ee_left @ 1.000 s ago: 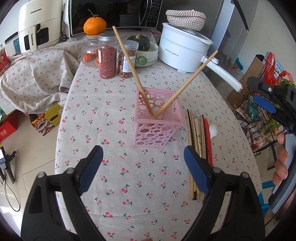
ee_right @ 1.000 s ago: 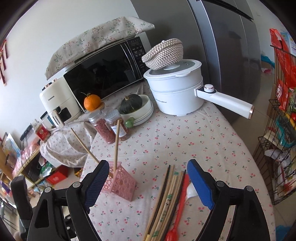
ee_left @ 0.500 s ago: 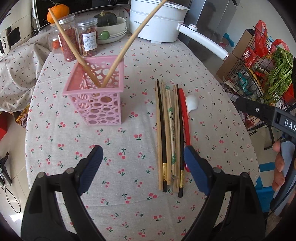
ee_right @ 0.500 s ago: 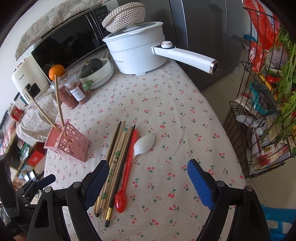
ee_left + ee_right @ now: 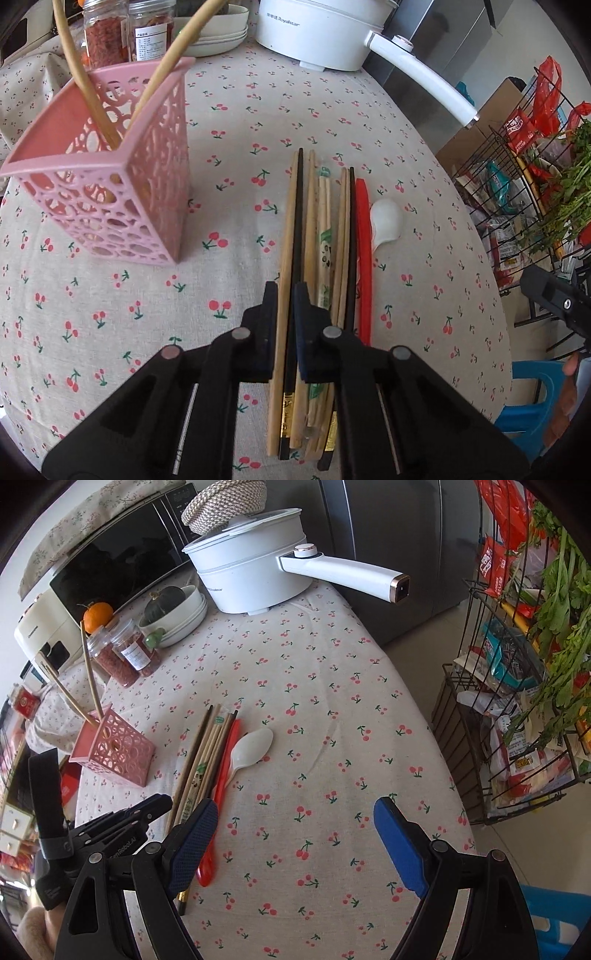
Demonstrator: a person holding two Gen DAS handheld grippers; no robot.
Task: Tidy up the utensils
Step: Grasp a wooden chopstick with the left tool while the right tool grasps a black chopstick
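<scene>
A row of chopsticks [image 5: 325, 236] lies on the cherry-print tablecloth [image 5: 229, 110], with a red spoon [image 5: 364, 258] and a white spoon [image 5: 386, 223] to their right. My left gripper [image 5: 286, 291] is shut on the two leftmost chopsticks, a wooden one and a black one [image 5: 298, 221], near their lower ends. A pink lattice holder [image 5: 110, 192] with two wooden chopsticks in it stands to the left. My right gripper [image 5: 295, 827] is open and empty above the cloth, right of the chopsticks [image 5: 207, 749]. The left gripper [image 5: 147, 808] shows at the chopsticks' near end there.
A white electric pot [image 5: 255, 572] with a long handle stands at the back, beside stacked bowls [image 5: 184, 616], spice jars [image 5: 125, 653] and a microwave [image 5: 122, 557]. A wire rack [image 5: 517, 686] with greens and packets stands off the table's right edge. A blue stool [image 5: 554, 912] is below.
My left gripper has moved down and forward onto the chopsticks and closed on the two leftmost ones. My right gripper has come lower over the table and stays open.
</scene>
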